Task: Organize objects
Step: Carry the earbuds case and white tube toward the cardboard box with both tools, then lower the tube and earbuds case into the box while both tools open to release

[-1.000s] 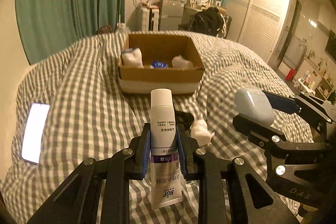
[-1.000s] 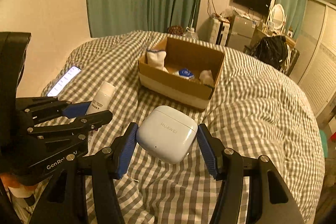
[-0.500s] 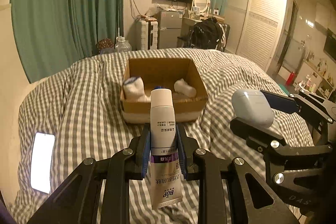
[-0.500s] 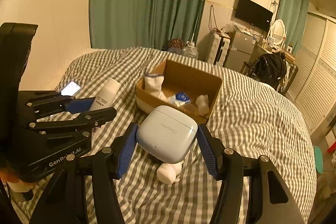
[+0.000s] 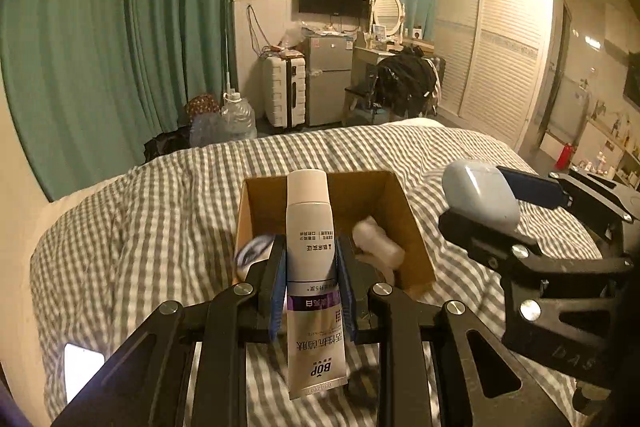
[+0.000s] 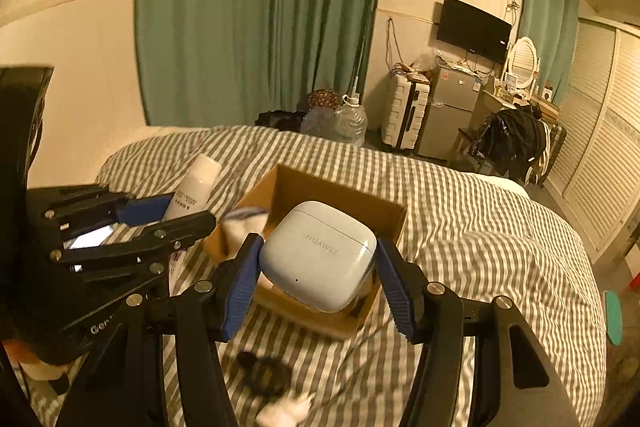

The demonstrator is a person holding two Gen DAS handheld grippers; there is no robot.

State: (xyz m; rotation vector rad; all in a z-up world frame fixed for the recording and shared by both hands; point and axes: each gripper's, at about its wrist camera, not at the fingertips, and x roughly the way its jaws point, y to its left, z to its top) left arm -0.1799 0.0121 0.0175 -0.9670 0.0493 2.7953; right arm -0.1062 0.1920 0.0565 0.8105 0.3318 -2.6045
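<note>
While clamped in the left tool [image 5: 312,287], tube [image 5: 310,239] (cap forward) overlaps box [image 5: 412,227].

The bed [image 5: 160,219] wore a grey-and-white checked cover, rumpled. On it sat an open cardboard box [image 5: 416,247], a lit phone [image 5: 82,373] lay near the left edge, and a small dark object [image 6: 262,373] and something white [image 6: 284,411] rested closer in.
</note>
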